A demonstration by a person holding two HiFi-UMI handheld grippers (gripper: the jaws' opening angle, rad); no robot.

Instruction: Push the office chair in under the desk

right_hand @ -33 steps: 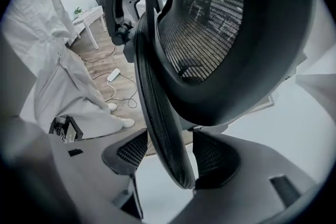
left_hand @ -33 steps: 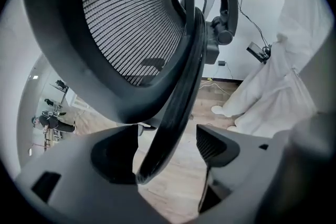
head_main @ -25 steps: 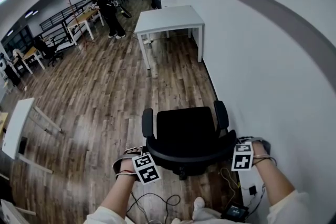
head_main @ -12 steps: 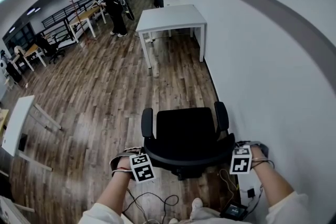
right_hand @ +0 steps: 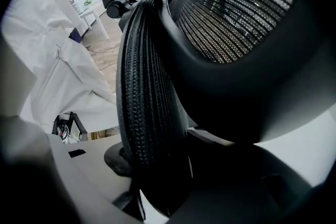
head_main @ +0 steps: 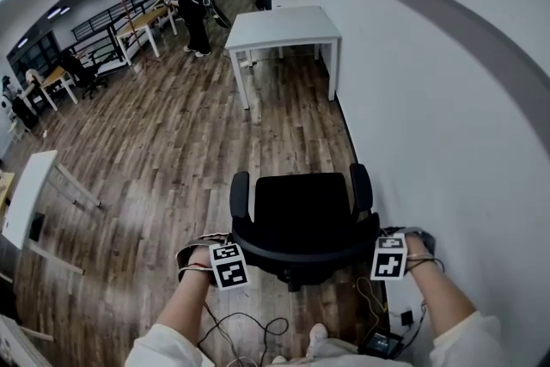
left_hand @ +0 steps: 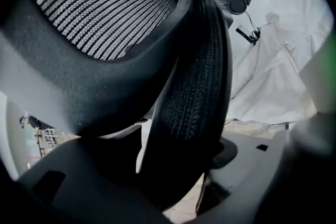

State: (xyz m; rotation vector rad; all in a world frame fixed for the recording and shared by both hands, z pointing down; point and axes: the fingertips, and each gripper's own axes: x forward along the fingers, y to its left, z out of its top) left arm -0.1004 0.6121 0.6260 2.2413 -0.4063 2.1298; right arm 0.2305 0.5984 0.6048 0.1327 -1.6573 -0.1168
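In the head view, the black office chair is standing near, on the wooden floor just beside the right wall. It is sitting well apart from the white desk at the far end. The left gripper and right gripper are flanking its backrest.

In the left gripper view, the jaws are pinching the backrest's mesh edge.

In the right gripper view, the jaws are likewise clamping that mesh edge.
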